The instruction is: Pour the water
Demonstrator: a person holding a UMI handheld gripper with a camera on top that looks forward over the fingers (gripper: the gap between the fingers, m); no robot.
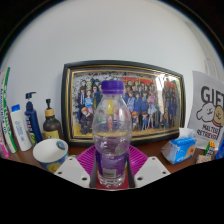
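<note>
White wall and a wooden shelf up front, with a framed group photo (122,100) leaning at the back. Gripper (111,172) is clamped on a clear water bottle (111,135) with a purple cap, upright between the pink pads. White cup (50,153) sits just left, pump bottles (38,118) beyond it.

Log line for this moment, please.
tool: shut on water bottle | bottle: upright, purple cap on | mug: left of bottle | pour: not started

clear bottle (112,140), purple cap and label
</note>
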